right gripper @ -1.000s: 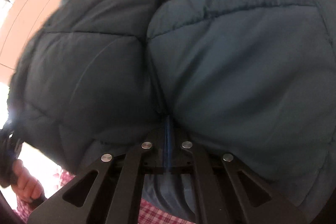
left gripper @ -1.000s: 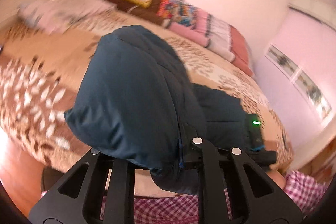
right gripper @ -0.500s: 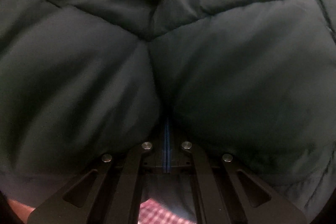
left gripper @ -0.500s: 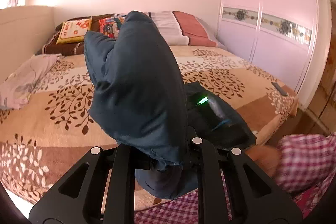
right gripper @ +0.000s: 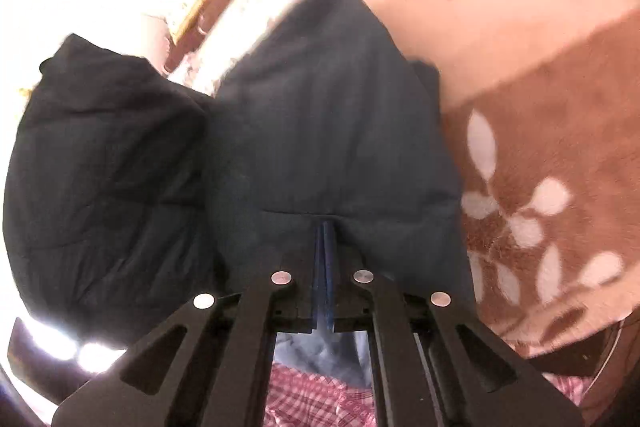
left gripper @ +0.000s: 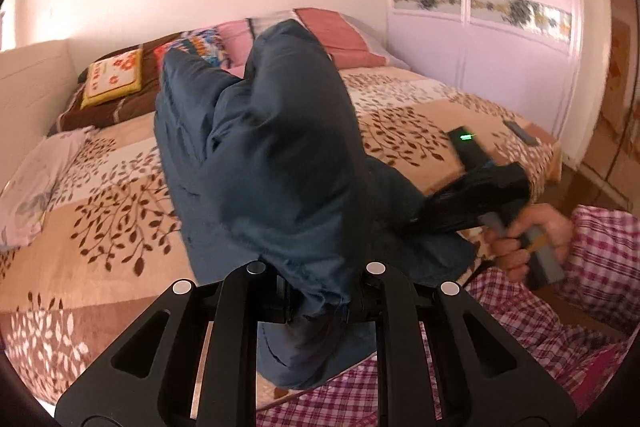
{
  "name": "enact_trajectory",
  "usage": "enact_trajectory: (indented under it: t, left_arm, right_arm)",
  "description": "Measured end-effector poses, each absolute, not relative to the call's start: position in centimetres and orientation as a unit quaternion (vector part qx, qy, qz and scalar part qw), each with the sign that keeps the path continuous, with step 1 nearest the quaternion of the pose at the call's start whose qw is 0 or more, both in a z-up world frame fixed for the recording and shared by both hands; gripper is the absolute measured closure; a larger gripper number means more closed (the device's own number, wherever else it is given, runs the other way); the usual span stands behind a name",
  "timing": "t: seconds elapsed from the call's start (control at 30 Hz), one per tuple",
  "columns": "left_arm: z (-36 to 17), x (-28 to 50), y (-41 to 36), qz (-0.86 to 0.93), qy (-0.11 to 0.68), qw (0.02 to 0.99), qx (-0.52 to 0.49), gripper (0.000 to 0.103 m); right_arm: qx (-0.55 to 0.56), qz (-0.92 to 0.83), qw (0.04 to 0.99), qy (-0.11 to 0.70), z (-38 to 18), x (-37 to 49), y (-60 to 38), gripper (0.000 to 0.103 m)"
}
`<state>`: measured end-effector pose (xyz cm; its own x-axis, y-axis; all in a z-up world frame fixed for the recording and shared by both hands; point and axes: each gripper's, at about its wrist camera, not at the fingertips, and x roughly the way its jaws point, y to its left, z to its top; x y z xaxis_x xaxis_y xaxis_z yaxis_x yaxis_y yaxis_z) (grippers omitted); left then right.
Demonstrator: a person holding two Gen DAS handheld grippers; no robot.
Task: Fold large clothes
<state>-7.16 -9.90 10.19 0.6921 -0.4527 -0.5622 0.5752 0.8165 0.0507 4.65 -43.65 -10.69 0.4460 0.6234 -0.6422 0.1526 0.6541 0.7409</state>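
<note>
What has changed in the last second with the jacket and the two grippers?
The right hand-held gripper has swung out to the side, so the bedspread now shows beside the dark blue padded jacket. Unchanged: both it and the left hand-held gripper stay shut on the jacket.

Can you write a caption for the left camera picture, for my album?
Left gripper clamps a puffy dark blue jacket above the leaf-patterned bed.
</note>
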Motion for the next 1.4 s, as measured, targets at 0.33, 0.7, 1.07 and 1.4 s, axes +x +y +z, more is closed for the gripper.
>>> enact_trajectory:
  t: [0.33, 0.7, 1.07, 1.4]
  left_arm:
    - [5.7, -7.2, -18.5, -0.344, 0.303, 0.865, 0.207, 0.084]
    - [0.3, -6.7, -22.5, -0.363, 0.344, 0.829, 0.250, 0.081]
    - [-1.0, -6.8, -23.4, -0.397, 0.367, 0.806, 0.241, 0.057]
    - [-0.3, -5.8, -23.8, -0.416, 0.379, 0.795, 0.226, 0.043]
  right_arm:
    - [0.441, 0.205, 0.707, 0.512, -14.6, 5.9, -44.1, 0.103]
    - [0.503, 0.208, 0.684, 0.486, -17.1, 3.0, -49.7, 0.103]
    - [0.471, 0.076, 0.776, 0.413, -10.9, -5.4, -57.9, 0.098]
    - [0.331, 0.197, 0.831, 0.401, 1.2, 2.2, -45.2, 0.098]
